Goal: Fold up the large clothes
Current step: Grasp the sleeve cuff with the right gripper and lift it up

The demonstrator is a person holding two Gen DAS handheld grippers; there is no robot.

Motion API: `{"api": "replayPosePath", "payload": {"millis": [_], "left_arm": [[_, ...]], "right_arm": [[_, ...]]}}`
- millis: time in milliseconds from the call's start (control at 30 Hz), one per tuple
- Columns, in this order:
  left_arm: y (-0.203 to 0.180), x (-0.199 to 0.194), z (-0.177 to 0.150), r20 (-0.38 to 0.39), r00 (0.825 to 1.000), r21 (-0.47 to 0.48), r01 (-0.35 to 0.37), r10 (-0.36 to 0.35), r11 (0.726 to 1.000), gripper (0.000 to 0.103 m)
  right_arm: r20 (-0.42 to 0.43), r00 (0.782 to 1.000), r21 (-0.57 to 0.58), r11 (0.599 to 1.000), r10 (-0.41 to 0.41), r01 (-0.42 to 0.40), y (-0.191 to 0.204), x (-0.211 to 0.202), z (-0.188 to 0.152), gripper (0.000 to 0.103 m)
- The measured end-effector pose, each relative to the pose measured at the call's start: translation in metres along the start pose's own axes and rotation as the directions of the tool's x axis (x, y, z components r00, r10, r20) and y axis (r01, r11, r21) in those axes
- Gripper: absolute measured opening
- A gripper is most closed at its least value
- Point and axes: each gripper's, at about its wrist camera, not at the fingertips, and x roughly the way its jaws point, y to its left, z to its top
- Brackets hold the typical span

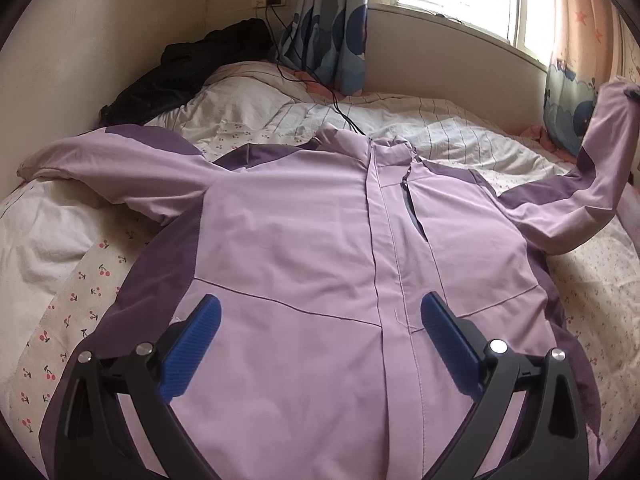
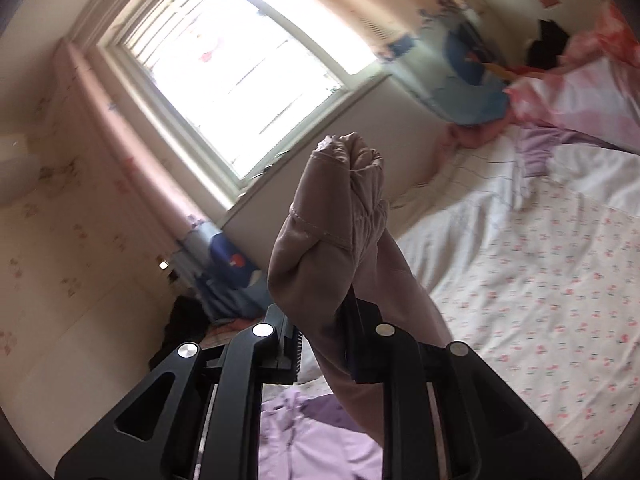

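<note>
A large lilac jacket [image 1: 304,232] with dark purple panels lies front up on the bed, zip closed, collar toward the window. My left gripper [image 1: 320,316] hovers open over its lower front, blue pads [image 1: 192,348] wide apart and holding nothing. The jacket's right sleeve [image 1: 600,168] is lifted off the bed, its cuff up at the frame's right edge. In the right wrist view my right gripper [image 2: 320,320] is shut on that sleeve cuff [image 2: 336,220], which bunches up above the jaws. The jacket's body [image 2: 320,436] shows below.
The bed [image 1: 60,300] has a cherry-print sheet and a rumpled white quilt [image 1: 280,108]. A black garment [image 1: 188,72] lies at the far left by the wall. A charger cable [image 1: 320,84] trails over the quilt. Curtains [image 1: 328,28] and a window stand behind.
</note>
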Motion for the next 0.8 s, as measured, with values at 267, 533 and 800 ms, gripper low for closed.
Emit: {"api": "replayPosePath", "payload": {"millis": [267, 533, 800], "left_arm": [[0.024, -0.005, 0.006, 0.003, 1.000, -0.102, -0.003, 0.003, 0.995, 0.096], [0.052, -0.004, 0.009, -0.017, 1.000, -0.172, -0.019, 0.017, 0.985, 0.096], [0.088, -0.005, 0.009, -0.032, 0.998, -0.280, -0.053, 0.046, 0.959, 0.096]], "right_arm": [[-0.092, 0.988, -0.098, 0.986, 0.127, -0.136, 0.128, 0.062, -0.043, 0.017], [-0.230, 0.950, -0.164, 0.954, 0.212, -0.252, 0.227, 0.134, -0.127, 0.016], [-0.367, 0.909, -0.206, 0.936, 0.196, -0.285, 0.275, 0.192, -0.237, 0.017]]}}
